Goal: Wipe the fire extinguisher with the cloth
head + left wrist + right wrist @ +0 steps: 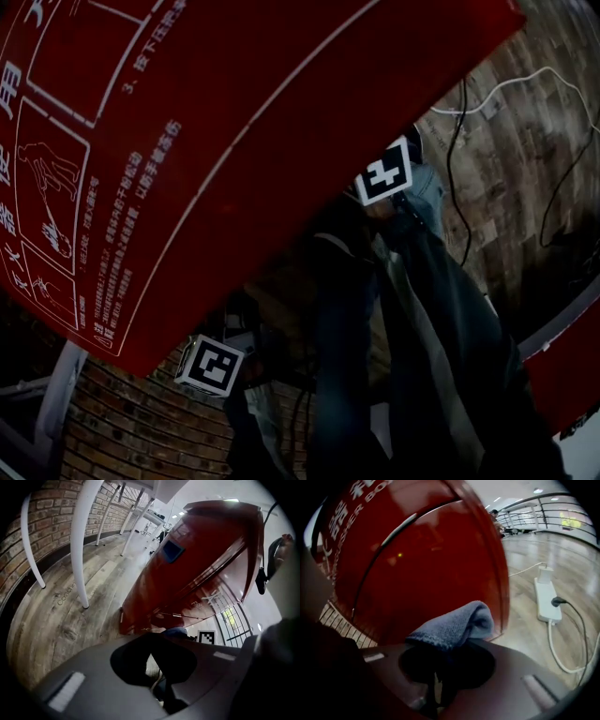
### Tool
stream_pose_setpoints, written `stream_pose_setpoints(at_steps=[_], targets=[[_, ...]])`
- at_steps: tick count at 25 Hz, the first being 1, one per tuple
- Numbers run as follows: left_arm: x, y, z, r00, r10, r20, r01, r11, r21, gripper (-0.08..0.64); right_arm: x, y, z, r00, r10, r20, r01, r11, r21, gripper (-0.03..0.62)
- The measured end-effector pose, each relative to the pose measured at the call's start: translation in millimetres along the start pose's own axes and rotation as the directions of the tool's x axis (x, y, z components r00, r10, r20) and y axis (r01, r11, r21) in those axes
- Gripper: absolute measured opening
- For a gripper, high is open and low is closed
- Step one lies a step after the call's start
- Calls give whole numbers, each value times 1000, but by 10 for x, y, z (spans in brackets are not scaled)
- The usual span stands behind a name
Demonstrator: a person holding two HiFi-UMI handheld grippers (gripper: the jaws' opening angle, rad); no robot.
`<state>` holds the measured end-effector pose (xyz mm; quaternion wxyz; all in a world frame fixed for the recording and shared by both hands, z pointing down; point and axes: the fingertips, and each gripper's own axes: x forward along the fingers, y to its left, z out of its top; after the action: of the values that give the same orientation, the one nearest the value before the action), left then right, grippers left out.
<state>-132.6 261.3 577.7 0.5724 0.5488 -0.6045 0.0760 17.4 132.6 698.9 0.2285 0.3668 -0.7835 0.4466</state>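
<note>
Your right gripper [443, 663] pinches the cloth [457, 623], lower centre. Left gripper [157, 660]: jaws together, empty. The loose fold may snag and pull free against the fire extinguisher box [426, 559].

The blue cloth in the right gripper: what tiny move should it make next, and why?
Probably push the cloth forward onto the red fire extinguisher box and begin a wiping stroke. The right gripper is shut on the cloth, its folded end pokes out right in front of the red side, and I cannot tell whether it touches yet.
</note>
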Motion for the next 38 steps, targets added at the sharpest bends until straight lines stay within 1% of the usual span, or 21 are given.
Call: stream_pose_setpoints(at_steps=[2,4,7,9,11,13,15,19,20,22,24,26,27,29,30,31,32,34,36,37,38], targets=[[7,36,-20,1000,6,10,-6,999,-31,8,88,320,-106,997,73,-41,-74,997,-27,61],[-21,96,-55,999,28,22,-26,997,-75,8,130,722,-190,984,162,-80,-165,986,-39,61],[-133,156,-115,998,55,35,-50,989,-142,8,57,1425,-255,943,308,-122,-312,950,-8,61],[-232,161,-136,997,66,42,-57,983,-177,8,-76,1710,-235,923,365,-121,-363,931,40,61],[-353,156,-104,996,71,53,-60,980,-187,8,-273,1821,-110,915,394,-87,-387,918,91,61],[-489,153,-22,995,69,76,-53,979,-195,8,-541,1847,117,911,412,-27,-405,905,132,61],[-624,159,71,992,67,110,-42,975,-219,8,-853,1806,397,910,412,36,-413,900,136,61],[-904,217,219,984,73,165,-32,970,-240,8,-1368,1538,862,935,334,121,-348,929,126,61],[-981,218,234,982,78,172,-35,970,-241,8,-1461,1491,940,941,312,133,-328,937,123,61],[-1132,184,252,979,90,186,-48,975,-216,8,-1602,1487,1057,948,287,141,-302,948,101,61],[-1244,87,245,976,94,197,-55,979,-195,8,-1656,1622,1117,945,297,133,-308,949,63,61],[-1328,-20,199,975,97,200,-55,977,-206,8,-1634,1876,1088,933,343,112,-348,937,31,61],[-1366,-69,168,975,100,199,-56,975,-215,8,-1618,2039,1051,919,381,101,-384,923,20,61],[-1430,-167,105,975,105,195,-60,973,-223,8,-1634,2386,986,881,468,76,-468,883,-11,61],[-1456,-220,81,976,106,192,-62,973,-222,8,-1672,2517,972,865,498,63,-497,867,-37,61],[-1481,-277,64,976,107,190,-64,974,-218,8,-1725,2583,972,857,512,52,-509,858,-64,61],[-1508,-337,56,976,106,189,-65,975,-213,8,-1792,2580,985,857,514,48,-509,857,-84,61],[-1574,-461,53,977,104,186,-65,977,-203,8,-1971,2400,1067,871,488,63,-481,871,-98,61],[-1634,-588,69,978,102,184,-64,978,-200,8,-2210,2088,1250,902,421,95,-408,904,-127,61],[-1657,-657,83,978,100,185,-62,977,-202,8,-2354,1938,1385,919,379,107,-357,917,-177,61],[-1674,-735,99,978,98,185,-59,977,-206,8,-2506,1813,1542,936,333,116,-297,921,-253,61]])
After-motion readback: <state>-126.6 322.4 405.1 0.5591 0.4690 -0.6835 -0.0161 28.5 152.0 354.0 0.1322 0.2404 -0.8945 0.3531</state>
